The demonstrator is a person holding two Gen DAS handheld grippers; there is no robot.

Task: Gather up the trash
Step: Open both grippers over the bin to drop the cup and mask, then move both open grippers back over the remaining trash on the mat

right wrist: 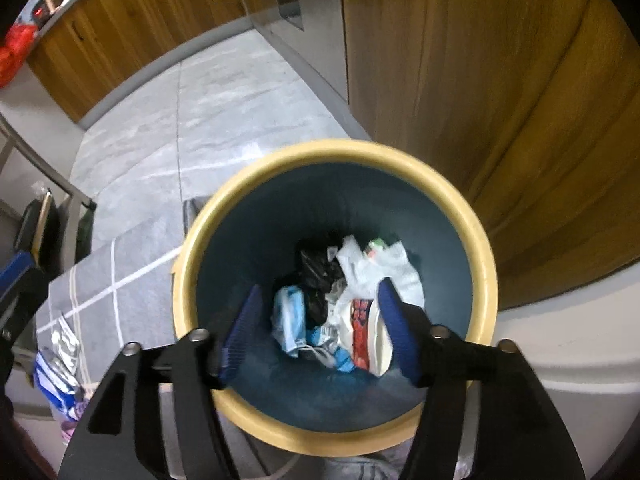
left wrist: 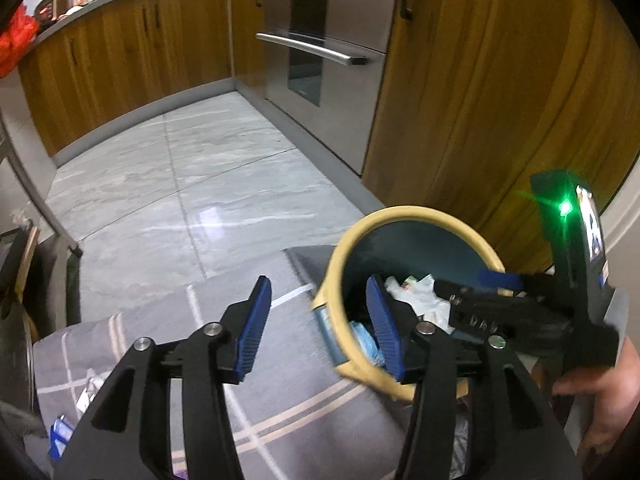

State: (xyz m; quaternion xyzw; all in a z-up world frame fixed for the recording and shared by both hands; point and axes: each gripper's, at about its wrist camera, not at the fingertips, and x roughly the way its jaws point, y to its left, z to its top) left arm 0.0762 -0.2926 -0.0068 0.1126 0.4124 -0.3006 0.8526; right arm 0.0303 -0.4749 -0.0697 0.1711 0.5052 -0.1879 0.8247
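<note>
A round bin with a cream rim (right wrist: 486, 264) and dark blue inside stands on a grey rug; in the left wrist view its rim (left wrist: 340, 258) shows at the right. Inside lies crumpled trash (right wrist: 352, 300): white plastic, a black bag, blue and red wrappers. My right gripper (right wrist: 320, 320) is open and empty, right above the bin's mouth. It also shows in the left wrist view (left wrist: 476, 292), reaching over the bin. My left gripper (left wrist: 320, 320) is open and empty, left of the bin above the rug. Loose wrappers (right wrist: 60, 356) lie on the rug at the left; they also show in the left wrist view (left wrist: 60, 436).
The grey rug (left wrist: 280, 400) with pale stripes lies on grey floor tiles (left wrist: 200, 168). Wooden cabinets (left wrist: 480, 80) and a steel oven (left wrist: 320, 40) stand behind the bin. A metal leg (left wrist: 36, 196) and dark objects stand at the left. A pale curved edge (right wrist: 580, 332) is right of the bin.
</note>
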